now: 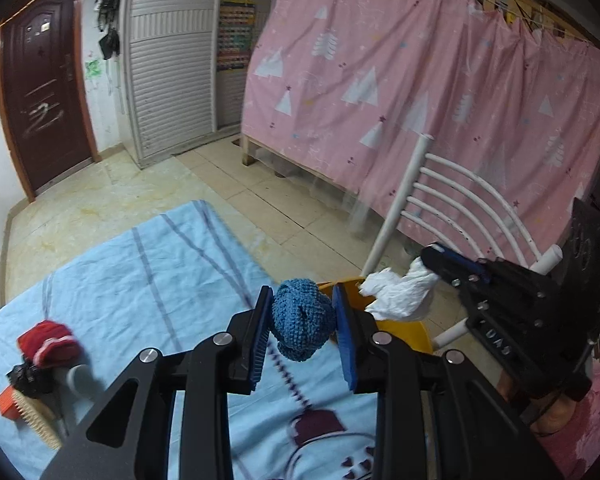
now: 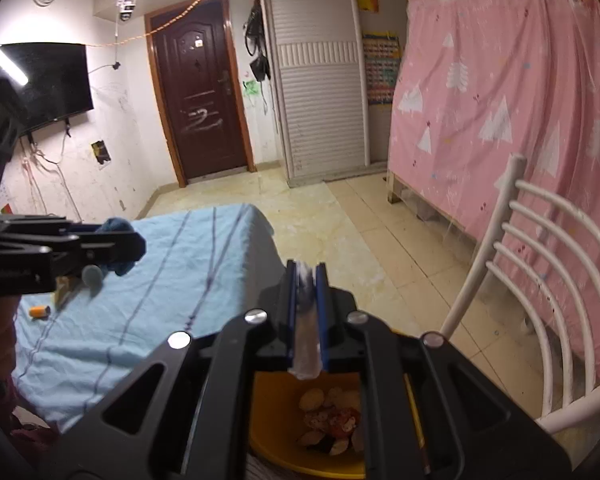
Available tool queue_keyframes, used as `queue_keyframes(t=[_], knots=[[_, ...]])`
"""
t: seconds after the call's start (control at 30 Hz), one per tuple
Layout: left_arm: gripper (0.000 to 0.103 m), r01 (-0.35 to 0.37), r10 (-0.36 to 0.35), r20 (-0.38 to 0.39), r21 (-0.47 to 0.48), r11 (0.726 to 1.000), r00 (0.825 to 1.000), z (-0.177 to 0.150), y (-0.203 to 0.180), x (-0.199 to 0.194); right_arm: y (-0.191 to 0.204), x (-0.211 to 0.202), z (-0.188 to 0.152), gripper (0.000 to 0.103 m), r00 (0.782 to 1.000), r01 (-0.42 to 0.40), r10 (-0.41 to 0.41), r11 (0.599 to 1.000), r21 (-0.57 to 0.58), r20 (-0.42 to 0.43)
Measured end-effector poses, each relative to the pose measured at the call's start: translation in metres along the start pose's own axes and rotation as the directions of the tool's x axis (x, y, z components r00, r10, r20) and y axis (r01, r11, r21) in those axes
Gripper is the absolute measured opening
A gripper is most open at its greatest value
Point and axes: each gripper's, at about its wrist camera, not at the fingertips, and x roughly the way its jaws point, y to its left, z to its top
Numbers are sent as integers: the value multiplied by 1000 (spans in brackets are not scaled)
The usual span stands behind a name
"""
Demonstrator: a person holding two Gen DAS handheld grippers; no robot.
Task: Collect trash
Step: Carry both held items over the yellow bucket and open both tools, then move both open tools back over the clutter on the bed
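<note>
My left gripper is shut on a blue knitted ball, held above the light blue bed sheet near its right edge. My right gripper is shut on a crumpled white tissue; in the left wrist view the tissue hangs from the right gripper over a yellow bin. In the right wrist view the yellow bin sits right below the gripper and holds scraps. The left gripper also shows in the right wrist view.
A red cloth, a black lump, an orange box, a wooden brush and a grey cup lie on the sheet at the left. A white chair stands by the pink curtain. An orange item lies on the sheet.
</note>
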Motion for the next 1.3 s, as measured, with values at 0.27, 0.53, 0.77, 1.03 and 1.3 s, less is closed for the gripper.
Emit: queue_keyframes(t=[0.27, 0.53, 0.77, 1.03, 1.3], knots=[[22, 46, -44, -39, 40, 998, 998, 10, -31, 31, -28, 10, -12, 11, 999, 18, -15, 998, 67, -36], [40, 82, -79, -85, 32, 996, 993, 17, -45, 57, -42, 6, -12, 41, 999, 36, -34, 995, 91, -20], [46, 59, -57, -99, 18, 998, 993, 12, -36, 58, -40, 3, -10, 44, 999, 33, -31, 995, 90, -17], [46, 38, -38, -53, -15, 999, 998, 7, -14, 27, -12, 2, -3, 53, 1000, 9, -8, 999, 39, -17], [47, -6, 6, -1, -43, 999, 1000, -5, 18, -16, 24, 5, 4, 55, 999, -27, 27, 1000, -10, -22]])
